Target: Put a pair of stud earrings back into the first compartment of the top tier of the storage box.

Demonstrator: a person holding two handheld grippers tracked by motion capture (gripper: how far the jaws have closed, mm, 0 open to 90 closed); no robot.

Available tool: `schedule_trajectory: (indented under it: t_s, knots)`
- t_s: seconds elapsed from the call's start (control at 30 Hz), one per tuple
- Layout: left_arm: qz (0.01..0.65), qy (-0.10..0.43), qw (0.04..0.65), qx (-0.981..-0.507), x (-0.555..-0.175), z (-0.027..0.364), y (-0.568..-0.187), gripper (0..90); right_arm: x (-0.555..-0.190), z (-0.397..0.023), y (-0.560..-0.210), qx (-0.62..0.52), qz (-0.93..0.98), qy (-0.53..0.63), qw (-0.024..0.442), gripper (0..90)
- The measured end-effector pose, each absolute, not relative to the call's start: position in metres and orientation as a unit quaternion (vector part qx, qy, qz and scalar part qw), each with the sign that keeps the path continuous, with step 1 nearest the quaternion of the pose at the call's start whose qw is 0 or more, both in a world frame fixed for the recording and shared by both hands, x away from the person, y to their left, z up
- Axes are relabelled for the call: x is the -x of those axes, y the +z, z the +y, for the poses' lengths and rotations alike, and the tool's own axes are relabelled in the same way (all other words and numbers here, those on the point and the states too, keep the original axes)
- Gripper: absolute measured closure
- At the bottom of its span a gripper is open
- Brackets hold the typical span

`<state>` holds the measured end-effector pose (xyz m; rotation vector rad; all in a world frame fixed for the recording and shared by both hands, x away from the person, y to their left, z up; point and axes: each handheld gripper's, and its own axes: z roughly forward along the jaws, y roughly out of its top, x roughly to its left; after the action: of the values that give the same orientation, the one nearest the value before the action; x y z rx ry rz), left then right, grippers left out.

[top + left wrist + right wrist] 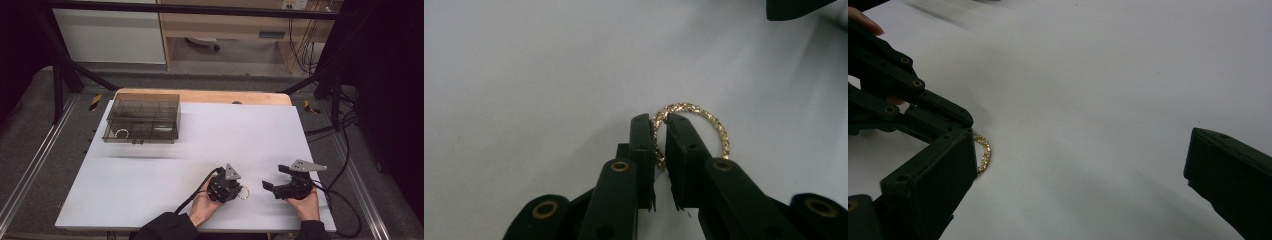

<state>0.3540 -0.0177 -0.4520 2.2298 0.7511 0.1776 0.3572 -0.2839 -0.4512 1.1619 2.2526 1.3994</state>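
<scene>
Forearms in dark sleeves enter the high view at six o'clock, each hand carrying a gripper. Left gripper (235, 188): black body with a grey three-cornered plate on top, cable trailing back toward seven o'clock; its fingers (644, 145) are clenched on the near-left arc of a gold twisted ring (719, 131), whose band passes between the two pads in the left gripper view. Ring (244, 193): lies flat on the white bench (150, 175), at roughly five o'clock of the bench surface, near its front edge, touching the left gripper's tips and sitting between the two grippers. Right gripper (270, 186): held in the right hand at about three o'clock of the ring, near it but apart; its fingers (1233, 175) stand released and spread wide, nothing between them, and the ring (983, 155) peeks out beside its left finger in the right gripper view. Smoked transparent box (142, 118): divided into compartments, placed at eleven o'clock on the bench, well apart from both grippers; a pale ring-shaped item (121, 133) rests in its front-left compartment. Bench: white sheet over a wooden top (200, 95), the wood exposed along the far edge at twelve o'clock.
</scene>
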Motion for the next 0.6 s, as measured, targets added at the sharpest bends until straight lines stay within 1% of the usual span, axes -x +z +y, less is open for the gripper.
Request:
schedule_trajectory:
  t_s: [0.13, 0.6]
  knots:
    - [0.297, 0.077, 0.374, -0.875, -0.3536, -0.0193, -0.4513, 84.5, -0.3571, -0.2841, -0.4509, -0.398, 0.771, 0.482, 0.124, 1.1]
    - [0.301, 0.068, 0.391, -0.867, -0.3551, -0.0123, -0.4439, 86.1, -0.3572, -0.2840, -0.4512, -0.398, 0.772, 0.481, 0.122, 1.1]
